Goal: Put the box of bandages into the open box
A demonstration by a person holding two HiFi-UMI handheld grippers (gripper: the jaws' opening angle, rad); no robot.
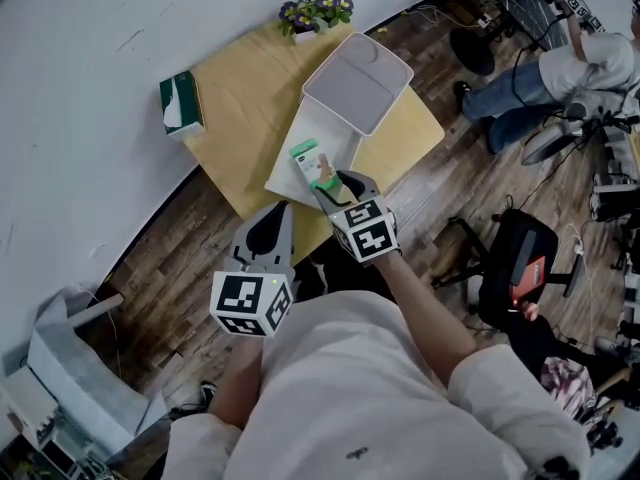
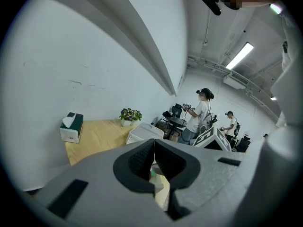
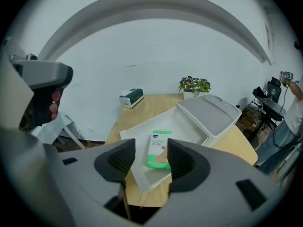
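Observation:
The green-and-white box of bandages (image 1: 312,163) (image 3: 158,148) lies flat inside the shallow white open box (image 1: 285,180) (image 3: 184,126) on the yellow table (image 1: 245,98). The open box's grey-white lid part (image 1: 357,81) (image 3: 208,113) stands at its far end. My right gripper (image 1: 335,190) (image 3: 150,159) hovers at the near end of the bandage box, its jaws apart, and the pads do not touch the bandage box. My left gripper (image 1: 265,230) (image 2: 154,157) hangs close to my body off the table's near corner, its pads together with nothing between them.
A dark green tissue box (image 1: 181,103) (image 3: 131,98) sits at the table's left edge by the white wall. A pot of purple flowers (image 1: 316,11) (image 3: 193,85) stands at the far edge. To the right on the wood floor are a seated person (image 1: 560,73), a black chair (image 1: 515,268) and gear.

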